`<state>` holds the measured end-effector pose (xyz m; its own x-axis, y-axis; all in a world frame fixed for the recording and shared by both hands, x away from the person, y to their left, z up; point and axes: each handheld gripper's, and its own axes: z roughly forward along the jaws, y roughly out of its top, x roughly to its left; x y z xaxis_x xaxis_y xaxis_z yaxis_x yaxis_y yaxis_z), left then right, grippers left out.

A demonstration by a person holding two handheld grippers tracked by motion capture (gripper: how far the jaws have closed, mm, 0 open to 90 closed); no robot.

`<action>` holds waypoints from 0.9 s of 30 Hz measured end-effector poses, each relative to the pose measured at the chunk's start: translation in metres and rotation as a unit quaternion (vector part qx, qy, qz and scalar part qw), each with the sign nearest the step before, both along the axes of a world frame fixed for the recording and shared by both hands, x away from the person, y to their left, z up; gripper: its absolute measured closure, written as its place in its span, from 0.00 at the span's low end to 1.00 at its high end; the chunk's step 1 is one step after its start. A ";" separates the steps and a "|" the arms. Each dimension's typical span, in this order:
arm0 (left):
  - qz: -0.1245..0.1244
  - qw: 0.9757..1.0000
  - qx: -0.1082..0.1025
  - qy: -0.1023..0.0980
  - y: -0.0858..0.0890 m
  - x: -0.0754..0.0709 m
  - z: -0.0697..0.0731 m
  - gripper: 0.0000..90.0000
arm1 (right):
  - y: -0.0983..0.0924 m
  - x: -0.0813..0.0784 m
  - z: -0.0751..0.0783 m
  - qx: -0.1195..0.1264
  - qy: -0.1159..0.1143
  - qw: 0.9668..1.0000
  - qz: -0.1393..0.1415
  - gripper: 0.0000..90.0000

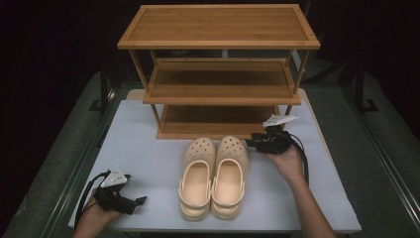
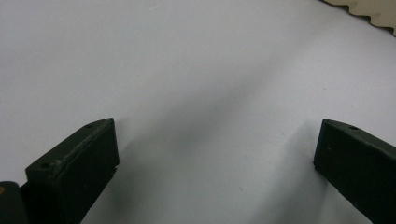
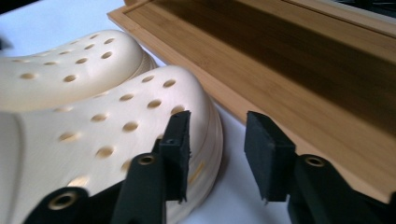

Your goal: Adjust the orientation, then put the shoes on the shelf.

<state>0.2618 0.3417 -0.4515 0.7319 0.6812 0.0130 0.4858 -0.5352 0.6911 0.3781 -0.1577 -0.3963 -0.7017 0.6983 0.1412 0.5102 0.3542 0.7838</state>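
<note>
So there's a pair of cream clogs (image 1: 214, 177) sitting side by side mid-worktop (image 1: 148, 158), toes pointing at the bottom tier of a wooden shoe rack (image 1: 218, 74). The right gripper (image 1: 253, 143) is just beside the toe of the right clog (image 3: 116, 135), jaws partly apart with nothing between them. The left gripper (image 1: 141, 200) rests near the front left corner, well apart from the shoes, jaws wide over bare worktop.
</note>
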 end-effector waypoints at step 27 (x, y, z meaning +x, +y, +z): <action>-0.002 0.999 -0.037 0.004 -0.010 -0.002 0.014 0.00 | -0.046 -0.106 -0.012 0.046 0.013 0.999 -0.023 0.30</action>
<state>0.2600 0.3315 -0.4371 0.7342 0.6776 -0.0420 0.4890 -0.4849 0.7251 0.2716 -0.2040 -0.4083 -0.6638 0.7133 0.2249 0.5453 0.2559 0.7982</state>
